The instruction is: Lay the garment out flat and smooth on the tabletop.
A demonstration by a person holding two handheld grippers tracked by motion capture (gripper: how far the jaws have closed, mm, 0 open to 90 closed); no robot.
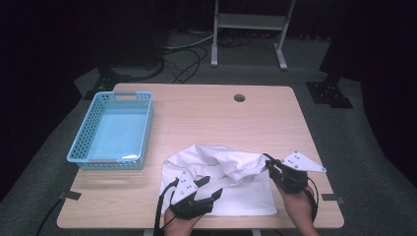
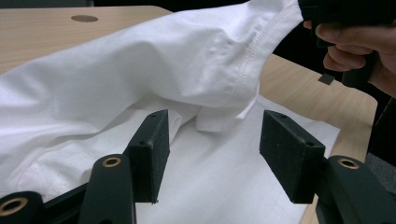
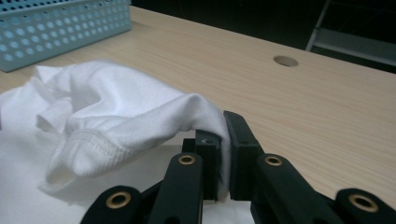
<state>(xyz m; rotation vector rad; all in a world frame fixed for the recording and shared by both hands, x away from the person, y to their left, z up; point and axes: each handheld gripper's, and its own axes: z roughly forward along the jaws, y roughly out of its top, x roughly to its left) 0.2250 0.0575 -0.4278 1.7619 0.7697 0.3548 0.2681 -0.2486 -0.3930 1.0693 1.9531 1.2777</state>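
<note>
A white garment (image 1: 216, 169) lies partly folded on the near middle of the wooden table (image 1: 206, 113). My right gripper (image 1: 269, 166) is shut on a stitched edge of the white garment (image 3: 121, 121) and holds that fold lifted off the table. My left gripper (image 1: 210, 187) hovers open over the flat near part of the garment (image 2: 210, 186); nothing sits between its pads (image 2: 152, 149). In the left gripper view the raised fold hangs just beyond the jaws, and the other hand (image 2: 359, 42) grips its tool at the upper right.
An empty light-blue plastic basket (image 1: 114, 130) stands at the table's left side. A round cable hole (image 1: 239, 98) sits near the far edge. Beyond the table are a white stand's legs (image 1: 248, 29) and cables on the floor.
</note>
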